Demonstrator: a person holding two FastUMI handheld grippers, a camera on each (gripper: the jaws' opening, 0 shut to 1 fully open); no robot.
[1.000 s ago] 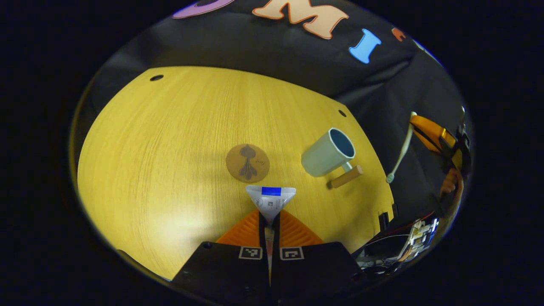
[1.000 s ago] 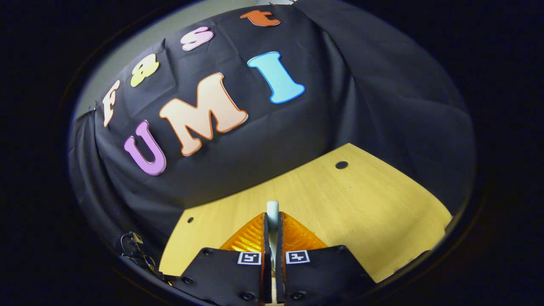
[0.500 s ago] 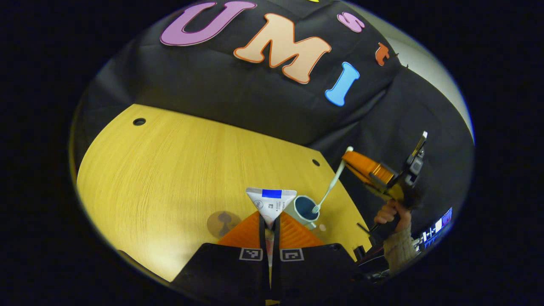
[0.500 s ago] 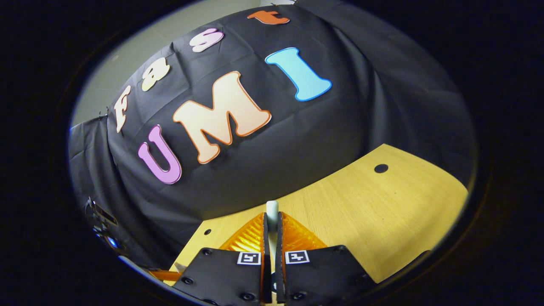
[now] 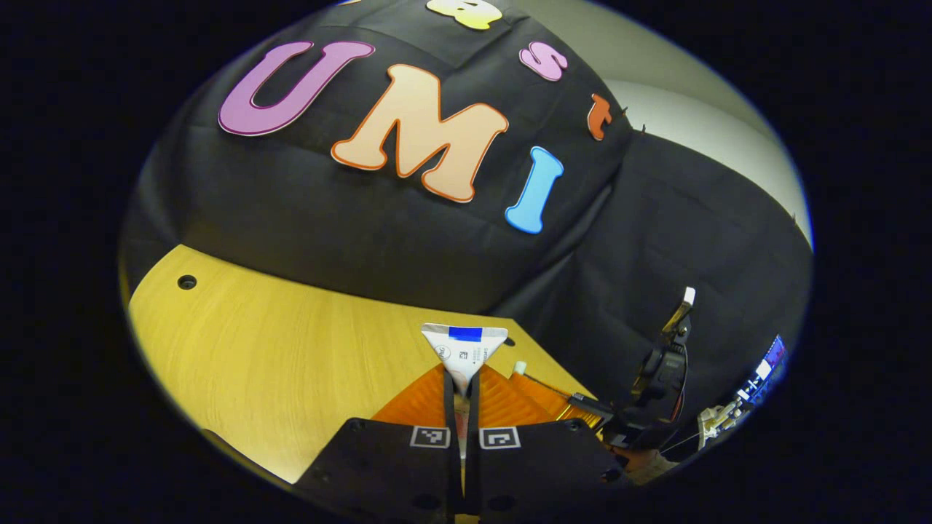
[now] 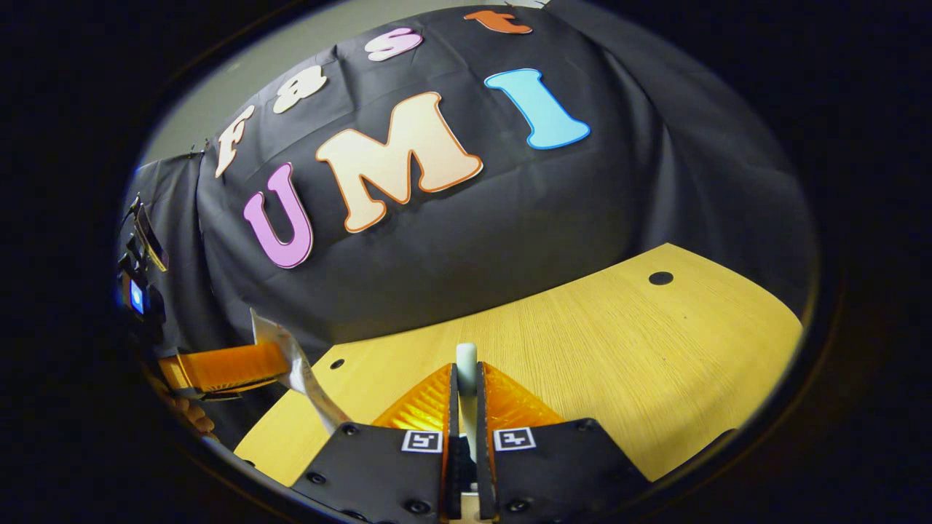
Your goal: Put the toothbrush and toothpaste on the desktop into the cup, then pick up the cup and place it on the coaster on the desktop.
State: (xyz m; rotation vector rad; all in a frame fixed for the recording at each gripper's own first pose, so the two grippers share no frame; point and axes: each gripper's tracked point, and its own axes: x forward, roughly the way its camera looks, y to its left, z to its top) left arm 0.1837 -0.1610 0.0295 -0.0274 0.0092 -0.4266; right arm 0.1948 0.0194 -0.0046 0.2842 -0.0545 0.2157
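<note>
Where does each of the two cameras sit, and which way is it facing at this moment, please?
Left gripper view: rides on the left gripper, looking along its fingers, shut on the toothpaste, over the desktop toward the booth wall; the right gripper appears lower right.
Right gripper view: rides on the right gripper, shut on the toothbrush, facing the desktop and wall; the left gripper with the toothpaste appears at left.
Shared: desktop, wall, both grippers.

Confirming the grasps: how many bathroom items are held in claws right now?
2. The toothpaste is pinched in the left claw; the toothbrush is pinched in the right claw.
</note>
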